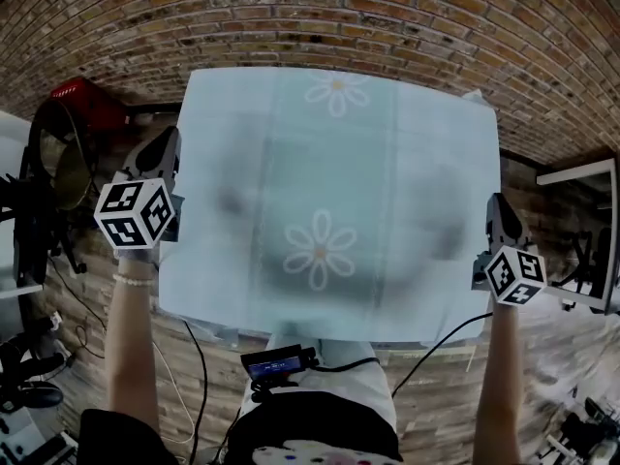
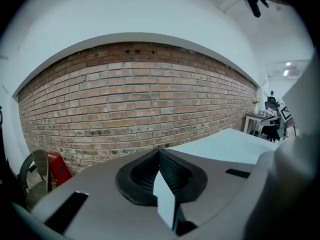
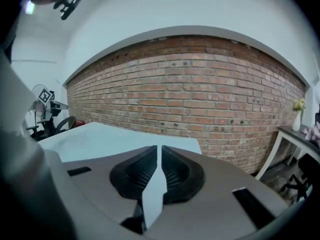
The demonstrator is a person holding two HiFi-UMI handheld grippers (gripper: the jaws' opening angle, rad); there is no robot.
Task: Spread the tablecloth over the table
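Closest to the camera, a small black device [image 1: 279, 361] with cables sits at the person's waist, and both forearms reach forward on either side of it. The left gripper [image 1: 167, 158] is clenched on the left edge of the tablecloth [image 1: 339, 192]. In the left gripper view, a slip of pale cloth is pinched between the shut jaws of that gripper [image 2: 160, 156]. The right gripper [image 1: 496, 209] grasps the opposite edge in the same way, with a fold of cloth [image 3: 152, 194] nipped between its closed jaws.

The pale blue tablecloth stretches wide and nearly flat between the two grippers. It carries one daisy print [image 1: 320, 250] near the middle and another [image 1: 337, 90] at the far edge. Whether it rests on the tabletop cannot be told. Beyond it stands a brick wall [image 1: 387, 17], with a red object [image 1: 82, 95] at its foot on the left.
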